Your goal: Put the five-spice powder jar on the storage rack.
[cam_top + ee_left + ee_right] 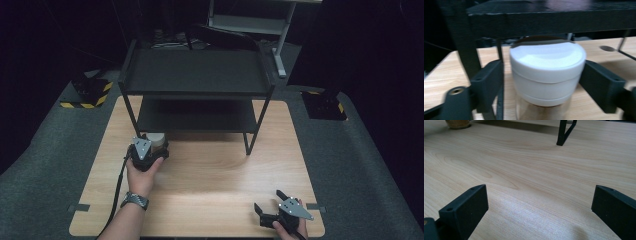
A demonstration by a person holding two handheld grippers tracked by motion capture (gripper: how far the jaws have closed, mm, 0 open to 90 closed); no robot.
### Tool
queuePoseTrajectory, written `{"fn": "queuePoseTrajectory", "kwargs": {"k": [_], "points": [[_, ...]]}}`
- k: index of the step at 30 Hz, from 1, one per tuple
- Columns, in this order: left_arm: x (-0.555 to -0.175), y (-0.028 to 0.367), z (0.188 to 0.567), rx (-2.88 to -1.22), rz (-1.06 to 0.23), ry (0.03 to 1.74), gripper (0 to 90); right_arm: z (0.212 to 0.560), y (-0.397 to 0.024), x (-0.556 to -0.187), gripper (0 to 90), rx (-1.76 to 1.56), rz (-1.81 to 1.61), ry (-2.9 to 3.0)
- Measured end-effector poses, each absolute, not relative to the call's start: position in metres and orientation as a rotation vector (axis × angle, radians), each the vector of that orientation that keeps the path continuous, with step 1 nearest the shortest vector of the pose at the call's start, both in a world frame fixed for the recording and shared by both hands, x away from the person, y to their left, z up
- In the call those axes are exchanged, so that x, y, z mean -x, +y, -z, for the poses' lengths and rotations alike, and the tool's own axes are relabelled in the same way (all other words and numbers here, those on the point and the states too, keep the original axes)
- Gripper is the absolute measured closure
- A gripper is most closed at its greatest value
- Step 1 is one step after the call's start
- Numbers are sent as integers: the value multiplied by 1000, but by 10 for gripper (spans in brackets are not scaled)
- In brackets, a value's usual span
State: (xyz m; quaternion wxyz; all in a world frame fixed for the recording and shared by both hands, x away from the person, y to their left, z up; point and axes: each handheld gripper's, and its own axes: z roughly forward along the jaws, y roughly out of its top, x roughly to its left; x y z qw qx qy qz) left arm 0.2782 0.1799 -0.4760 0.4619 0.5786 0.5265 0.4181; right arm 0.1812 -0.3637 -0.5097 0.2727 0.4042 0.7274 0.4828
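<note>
A jar with a white lid [546, 67] and a clear lower body stands on the wooden table [215, 175], just beside the left front leg of a black two-tier shelf [195, 75]. In the high view the jar [157, 138] sits under the shelf's front left corner. My left gripper [151, 145] has its jaws against both sides of the lid, shut on it [541, 82]. My right gripper [268, 200] rests near the table's front right edge, open, with bare wood between its jaws [540, 215]. The jar's base [457, 123] appears far off in the right gripper view.
The shelf's right front leg [562, 132] stands on the table's middle right. The shelf's upper edge [549, 20] hangs close above the jar lid. Yellow-black striped blocks [90, 95] lie on the grey floor beyond the table's far corners.
</note>
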Motion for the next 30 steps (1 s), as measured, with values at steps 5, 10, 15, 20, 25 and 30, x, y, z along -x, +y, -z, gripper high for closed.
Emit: {"fn": "queuePoseTrajectory", "kwargs": {"k": [5, 10, 15, 20, 25, 30], "points": [[-279, 172, 478, -1390, -1013, 1327, 324, 510, -363, -181, 3, -1087, -1298, 1955], [-278, 168, 479, -1374, -1017, 1337, 334, 510, -364, -181, 3, -1089, -1300, 1953], [-278, 174, 480, -1392, -1008, 1308, 337, 510, -364, -181, 3, -1086, -1302, 1954], [-276, 178, 481, -1397, -999, 1293, 337, 511, -364, -181, 3, -1085, -1305, 1953], [-267, 182, 483, -1412, -993, 1259, 337, 511, -364, -181, 3, -1085, -1305, 1954], [-255, 187, 483, -1402, -987, 1236, 337, 510, -364, -181, 2, -1082, -1303, 1955]]}}
